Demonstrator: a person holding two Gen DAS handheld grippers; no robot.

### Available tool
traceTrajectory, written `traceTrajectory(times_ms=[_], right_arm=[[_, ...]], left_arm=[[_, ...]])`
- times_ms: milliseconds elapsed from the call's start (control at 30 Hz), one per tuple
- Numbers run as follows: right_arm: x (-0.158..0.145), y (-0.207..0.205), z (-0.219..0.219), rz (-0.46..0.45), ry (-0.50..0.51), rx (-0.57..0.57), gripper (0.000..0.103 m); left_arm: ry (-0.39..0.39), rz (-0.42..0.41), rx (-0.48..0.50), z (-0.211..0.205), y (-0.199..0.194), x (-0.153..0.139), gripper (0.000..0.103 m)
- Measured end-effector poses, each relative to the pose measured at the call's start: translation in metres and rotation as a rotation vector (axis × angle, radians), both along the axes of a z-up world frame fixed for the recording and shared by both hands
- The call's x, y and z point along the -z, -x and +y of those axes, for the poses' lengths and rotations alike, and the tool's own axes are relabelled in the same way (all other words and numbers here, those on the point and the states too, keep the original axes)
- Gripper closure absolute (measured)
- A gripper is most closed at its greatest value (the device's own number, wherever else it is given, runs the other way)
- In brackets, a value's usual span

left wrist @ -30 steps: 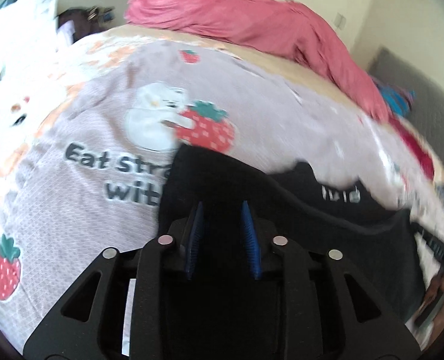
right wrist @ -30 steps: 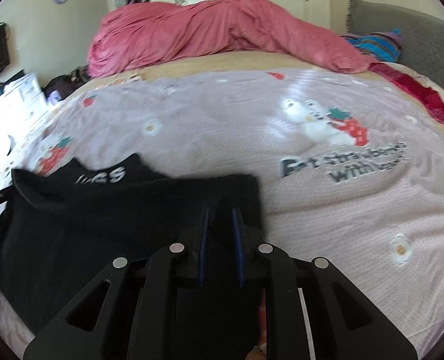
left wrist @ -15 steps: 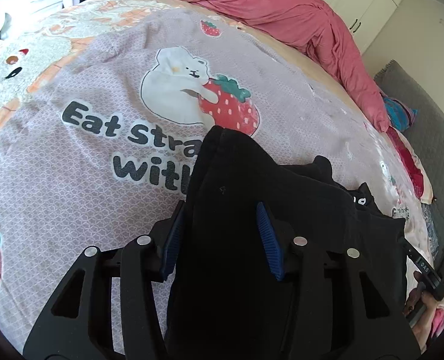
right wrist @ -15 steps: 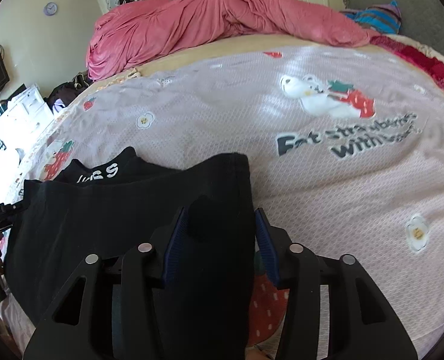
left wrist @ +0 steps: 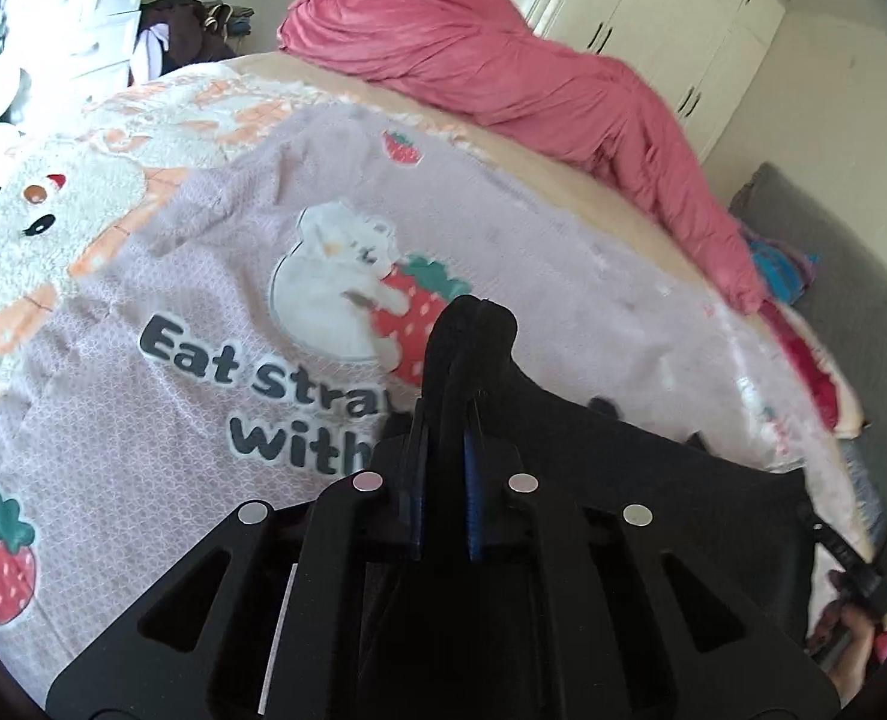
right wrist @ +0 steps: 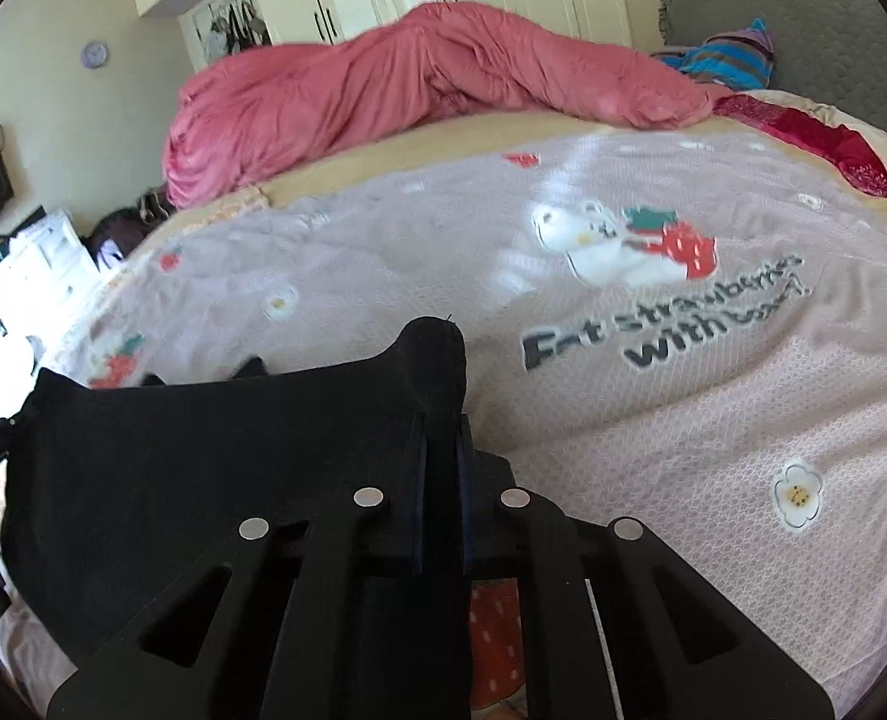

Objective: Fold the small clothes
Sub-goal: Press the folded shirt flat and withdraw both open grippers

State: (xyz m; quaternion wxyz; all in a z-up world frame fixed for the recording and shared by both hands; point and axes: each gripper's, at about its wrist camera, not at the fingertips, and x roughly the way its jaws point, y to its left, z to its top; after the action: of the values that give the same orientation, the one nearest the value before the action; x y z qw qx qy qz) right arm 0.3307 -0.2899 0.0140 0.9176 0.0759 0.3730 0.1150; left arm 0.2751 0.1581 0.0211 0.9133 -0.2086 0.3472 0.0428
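**Gripping both corners of the garment before the fold**

Pinching one edge at two points, the person holds a small black garment [left wrist: 653,480] stretched between the two tools above the printed bedspread [left wrist: 143,420]. The left gripper [left wrist: 443,438] has just been closing, and its blue pads now clench a bunched corner of black cloth that stands up past the tips. The right gripper [right wrist: 440,450] has likewise just been closing and grips the opposite corner, a tuft of fabric rising above its fingers. The rest of the garment hangs and lies between the tools, low on the near part of the bed, with the bear-and-strawberry print [right wrist: 623,240] beyond it. A pink duvet [right wrist: 413,78] is heaped along the far side, well apart from the work.

To do this step well, judged from the grip shown: keep both pinches firm, hold the two corners level with each other, and keep the edge between them taut so that no slack creeps in. Carrying both corners together in one direction should lay a straight crease. Uneven height would probably skew the fold.
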Motion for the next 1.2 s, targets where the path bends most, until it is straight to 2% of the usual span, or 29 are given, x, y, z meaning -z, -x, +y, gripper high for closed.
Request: traceTrajectory(times_ms=[133, 300, 367, 500, 667, 700, 800, 933, 1067, 1200], right_arm=[[0.014, -0.004, 0.005, 0.042, 0.046, 0.004, 0.095], [0.019, -0.004, 0.000, 0.069, 0.048, 0.028, 0.089], [0.021, -0.003, -0.003, 0.077, 0.039, 0.040, 0.083], [0.020, 0.003, -0.006, 0.082, 0.029, 0.059, 0.077], [0.019, 0.014, -0.009, 0.084, 0.030, 0.077, 0.061], [0.018, 0.016, -0.010, 0.082, 0.027, 0.079, 0.060], [0.016, 0.025, -0.011, 0.077, 0.033, 0.085, 0.048], [0.015, 0.036, -0.011, 0.086, 0.029, 0.085, 0.043], [0.019, 0.046, -0.013, 0.111, 0.045, 0.108, 0.037], [0.022, 0.054, -0.017, 0.129, 0.050, 0.126, 0.037]], left_arm=[[-0.035, 0.090, -0.012, 0.000, -0.008, 0.024, 0.098], [-0.030, 0.100, -0.011, 0.002, -0.006, 0.029, 0.095], [-0.035, 0.107, -0.006, 0.001, -0.005, 0.028, 0.093], [-0.037, 0.117, -0.002, -0.001, -0.004, 0.028, 0.092], [-0.051, 0.132, 0.009, -0.004, -0.002, 0.028, 0.088], [-0.055, 0.135, 0.011, -0.004, -0.001, 0.027, 0.087], [-0.073, 0.143, 0.019, -0.006, 0.002, 0.027, 0.079], [-0.094, 0.156, 0.030, -0.008, 0.009, 0.028, 0.070], [-0.093, 0.162, 0.040, -0.008, 0.017, 0.028, 0.065], [-0.102, 0.176, 0.053, -0.008, 0.026, 0.028, 0.051]])
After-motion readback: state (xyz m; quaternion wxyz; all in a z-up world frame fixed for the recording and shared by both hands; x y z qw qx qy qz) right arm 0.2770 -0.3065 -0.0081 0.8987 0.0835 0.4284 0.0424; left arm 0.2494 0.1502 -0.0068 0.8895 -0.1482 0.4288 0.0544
